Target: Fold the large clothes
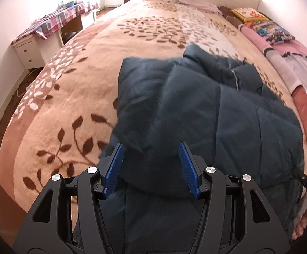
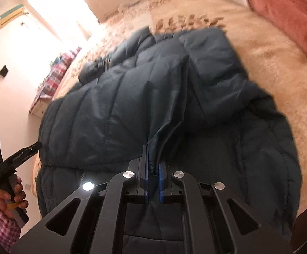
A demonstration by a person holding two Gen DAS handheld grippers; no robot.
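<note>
Jacket (image 1: 206, 110), dark teal, quilted, is spread on bed (image 1: 85, 80) over beige leaf-pattern blanket (image 1: 54, 116), partly folded. Left gripper (image 1: 151, 167) is held above near part of jacket, blue pads (image 1: 113, 169) wide apart, nothing between them. Right gripper (image 2: 154, 169) is clamped on raised fold of jacket fabric, pads pressed together on it. Bench (image 1: 54, 23) with checked cloth is seen beside bed, at left wall.
</note>
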